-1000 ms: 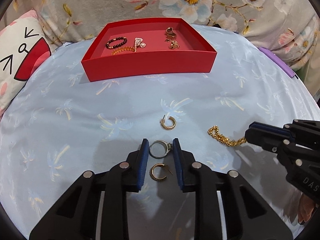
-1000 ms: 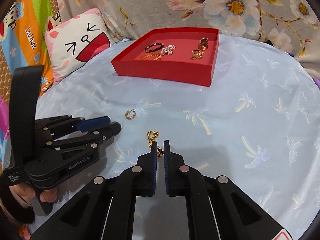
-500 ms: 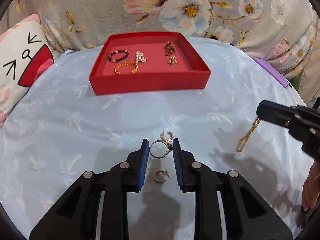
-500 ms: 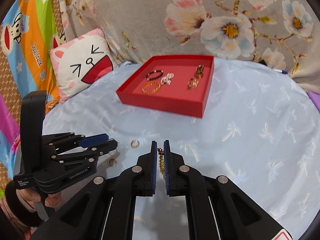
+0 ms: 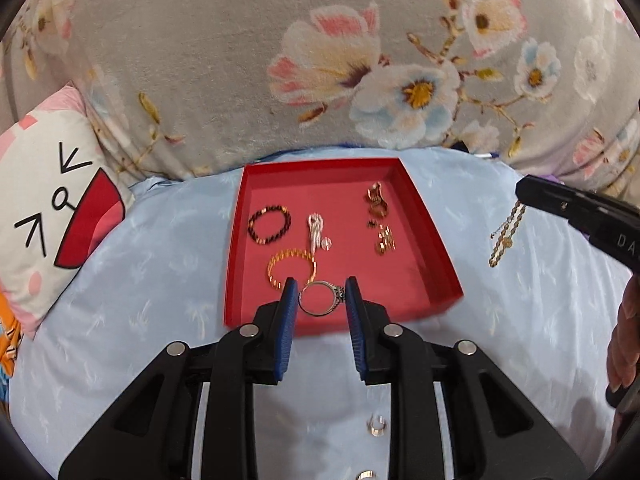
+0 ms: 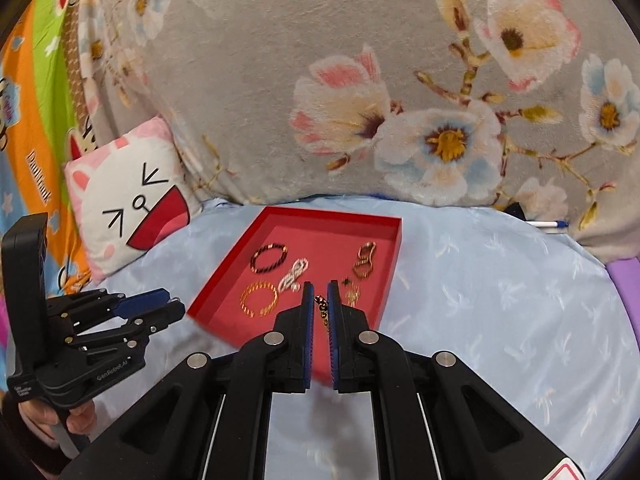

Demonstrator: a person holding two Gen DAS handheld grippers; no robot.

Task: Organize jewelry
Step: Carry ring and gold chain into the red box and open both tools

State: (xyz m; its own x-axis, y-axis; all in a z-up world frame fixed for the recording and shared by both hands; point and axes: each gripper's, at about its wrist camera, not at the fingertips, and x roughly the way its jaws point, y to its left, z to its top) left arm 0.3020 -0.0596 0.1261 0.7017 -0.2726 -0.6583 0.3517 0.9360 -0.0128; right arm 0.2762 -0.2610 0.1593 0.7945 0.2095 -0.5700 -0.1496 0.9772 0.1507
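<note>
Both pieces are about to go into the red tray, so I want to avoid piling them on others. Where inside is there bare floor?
In the red tray, the near right corner, below the gold ring cluster, is bare, as is the back left corner beyond the dark bead bracelet. The left-centre is crowded: bead bracelet, pearl piece and gold bangle lie close together.

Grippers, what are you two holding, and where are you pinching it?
The left gripper pinches a silver ring across its band, one side each. The right gripper pinches a gold chain at its top end; the rest dangles.
</note>
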